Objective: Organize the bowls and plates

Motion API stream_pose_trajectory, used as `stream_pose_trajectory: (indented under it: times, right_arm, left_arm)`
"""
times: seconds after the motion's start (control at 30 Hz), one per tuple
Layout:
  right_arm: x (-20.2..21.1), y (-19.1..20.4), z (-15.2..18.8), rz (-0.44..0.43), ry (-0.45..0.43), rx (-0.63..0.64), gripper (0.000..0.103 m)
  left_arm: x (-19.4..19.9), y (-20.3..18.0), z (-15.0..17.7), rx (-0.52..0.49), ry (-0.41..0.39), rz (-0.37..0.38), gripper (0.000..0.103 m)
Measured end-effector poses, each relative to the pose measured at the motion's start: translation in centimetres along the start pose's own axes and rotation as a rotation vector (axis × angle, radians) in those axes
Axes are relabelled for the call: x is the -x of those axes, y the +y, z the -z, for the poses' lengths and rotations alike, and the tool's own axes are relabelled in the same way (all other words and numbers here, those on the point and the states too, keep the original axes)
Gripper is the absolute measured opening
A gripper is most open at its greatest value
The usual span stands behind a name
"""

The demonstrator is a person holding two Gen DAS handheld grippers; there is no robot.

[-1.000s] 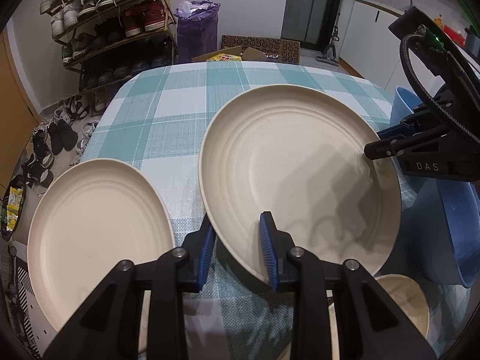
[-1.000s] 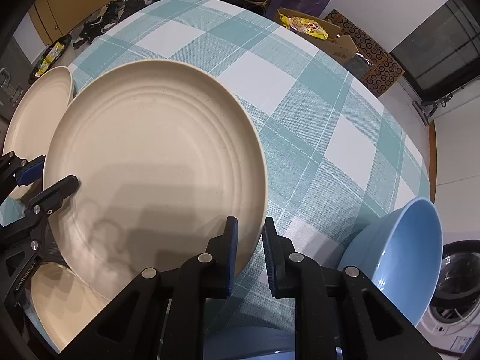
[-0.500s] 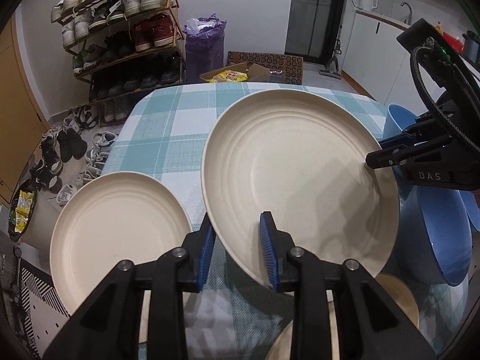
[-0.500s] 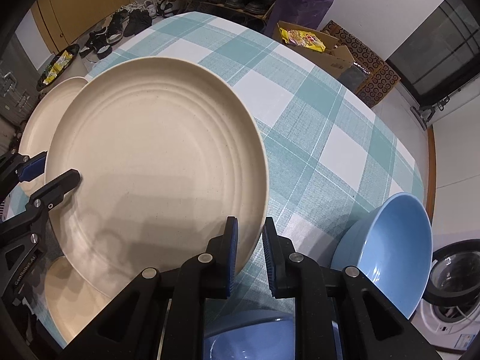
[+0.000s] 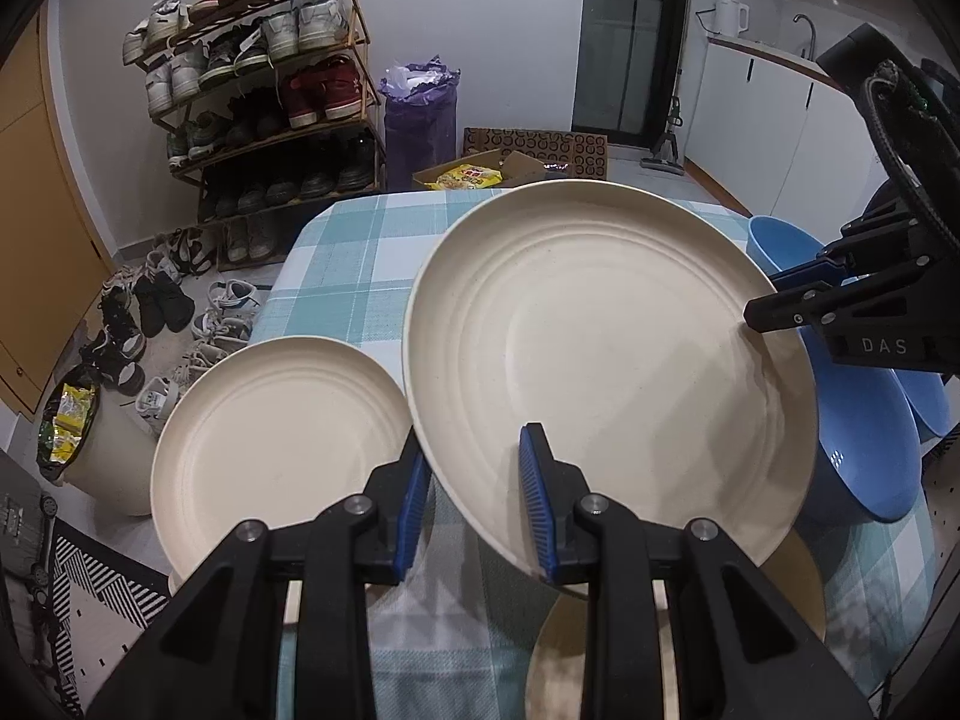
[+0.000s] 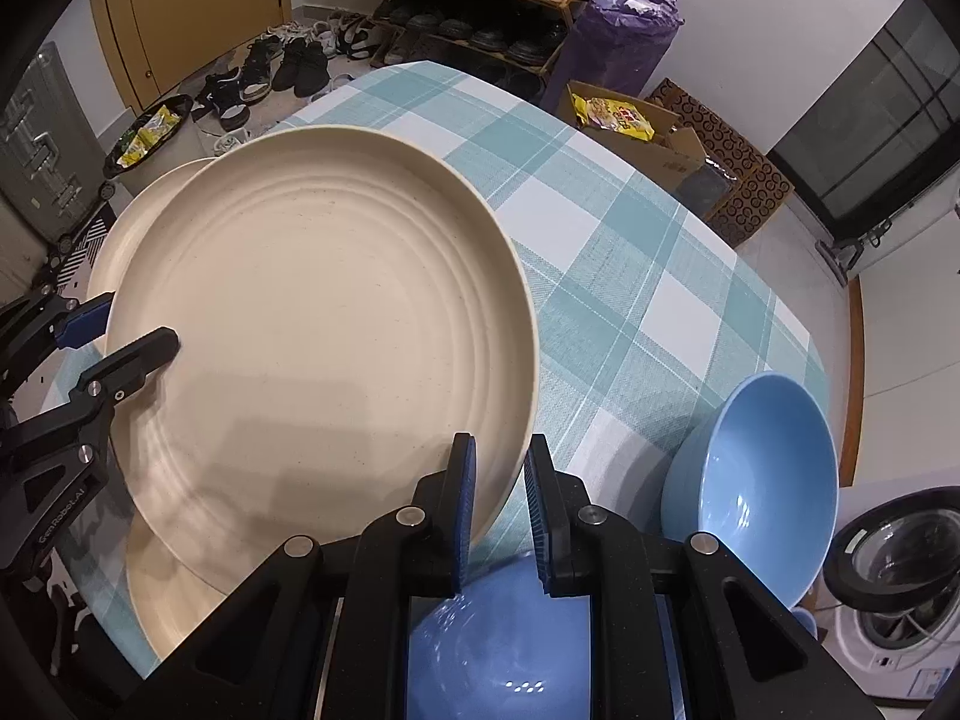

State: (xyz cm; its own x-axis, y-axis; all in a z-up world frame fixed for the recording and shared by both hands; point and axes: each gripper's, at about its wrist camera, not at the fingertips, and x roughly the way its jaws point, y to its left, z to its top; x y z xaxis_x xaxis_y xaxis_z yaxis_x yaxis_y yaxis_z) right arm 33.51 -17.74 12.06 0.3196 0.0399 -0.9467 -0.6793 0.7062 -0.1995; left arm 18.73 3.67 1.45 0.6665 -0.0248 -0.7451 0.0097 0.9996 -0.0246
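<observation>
Plate above teal-checked tablecloth, shoe rack behind.

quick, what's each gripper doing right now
left gripper: closed on the large cream plate
right gripper: closed on the same plate's opposite rim

The scene is lit evenly from overhead by indoor light. Soft shadows of the fingers are cast across the large plate. Small glare spots are seen in the blue bowl. Edges are bent by fisheye distortion and darkened by vignetting.
</observation>
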Motion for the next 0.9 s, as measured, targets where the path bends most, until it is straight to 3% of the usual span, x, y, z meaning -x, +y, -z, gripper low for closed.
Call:
stream_pose_trajectory:
  times: [0.9]
  right_arm:
    - [4.7, 4.7, 8.6, -0.043, -0.036, 0.041, 0.017]
  left_arm:
    - [5.2, -0.9, 5.9, -0.063, -0.003, -0.013, 0.028]
